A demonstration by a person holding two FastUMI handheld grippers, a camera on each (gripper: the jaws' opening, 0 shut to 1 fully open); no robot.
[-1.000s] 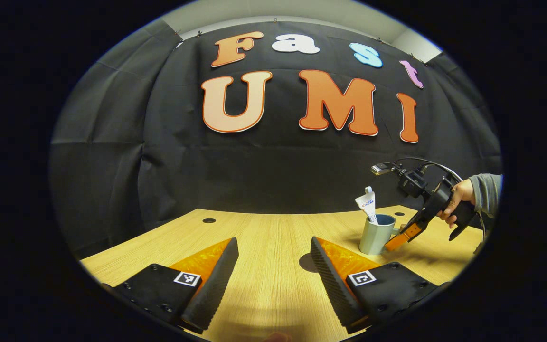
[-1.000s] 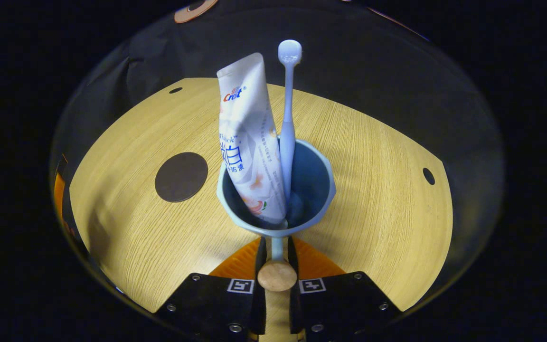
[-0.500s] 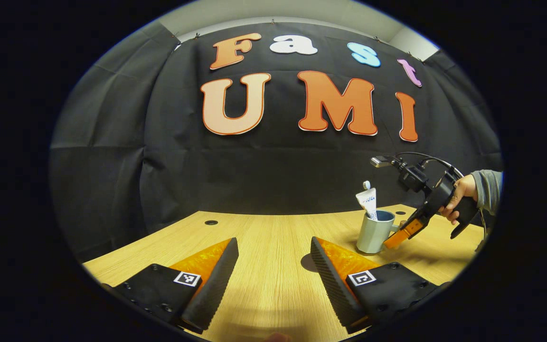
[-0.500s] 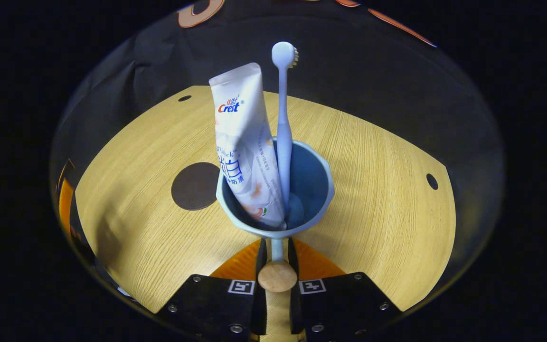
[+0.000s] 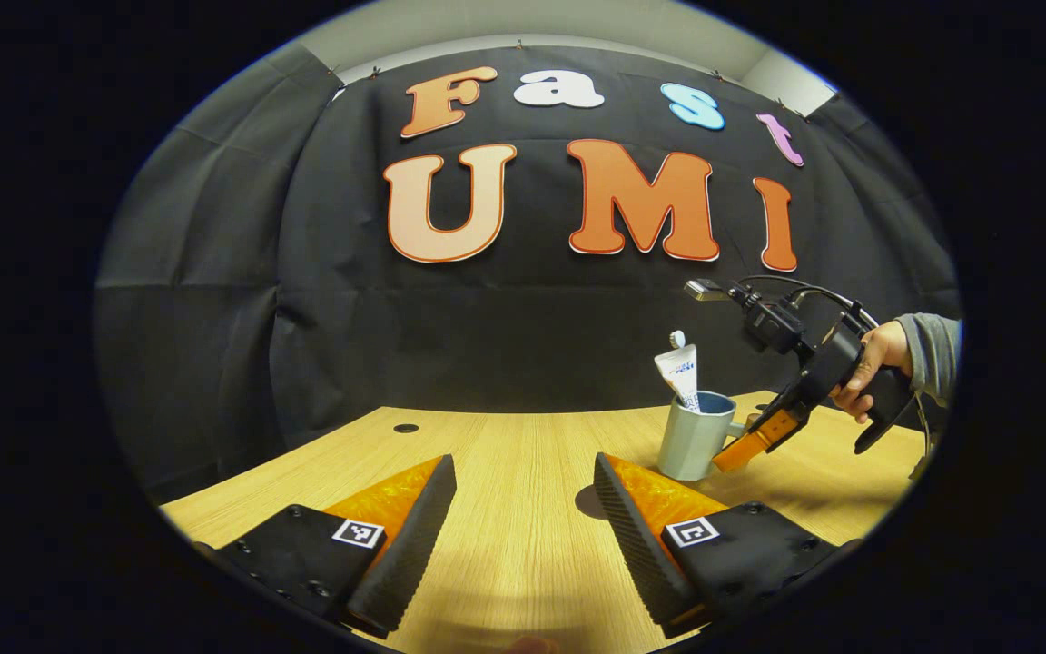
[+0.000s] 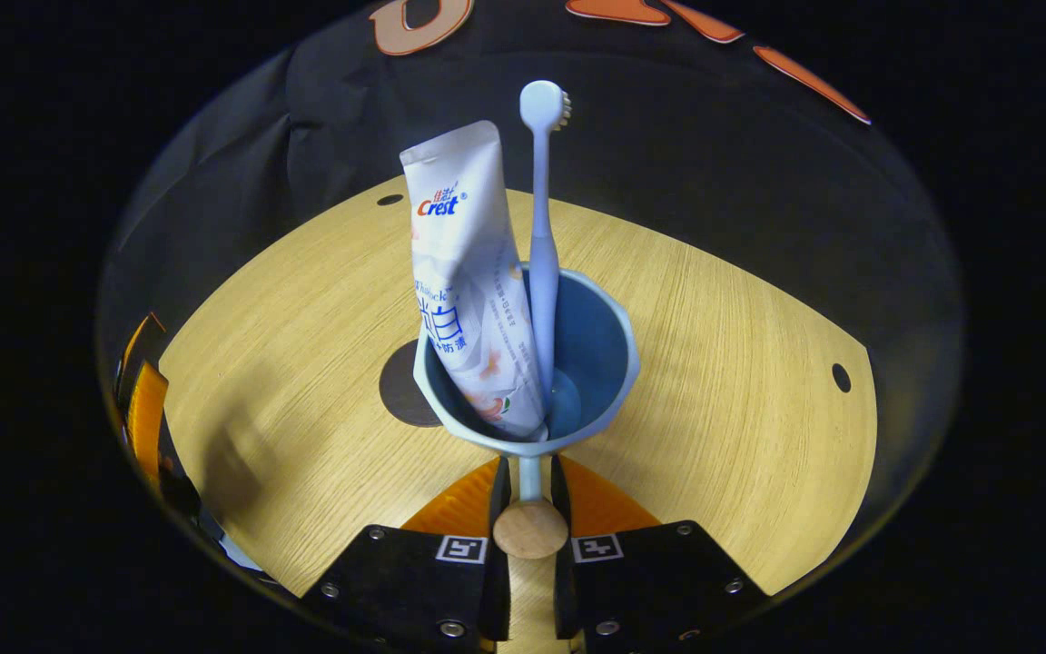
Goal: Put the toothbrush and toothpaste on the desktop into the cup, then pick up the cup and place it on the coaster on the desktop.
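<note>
Far left in the right gripper view: left hand-held gripper (image 6: 146, 427), a sliver of orange at the edge of the surface (image 6: 714, 363); in the left gripper view, fingers spread wide over bare wood, holding nothing. Idle by the look of it.

Next rightward: coaster (image 6: 400, 400), a dark disc lying flat, its right part hidden behind the cup (image 6: 605, 363). Whether cup is over it or merely in front, cannot tell; in the left gripper view cup looks clear of the wood, lifted.

Centre: toothpaste (image 6: 464, 272) and toothbrush (image 6: 541, 245) both standing in the cup, tube leaning left, brush upright with head up. First half of the task done, then.

Near centre: right hand-held gripper (image 6: 530, 495) closed tight on the cup handle (image 6: 530, 527), both fingers pressing its stem, wooden knob just behind them.

Left to do, judging from this: carry cup a little further left, centre over the coaster, lower, release.
</note>
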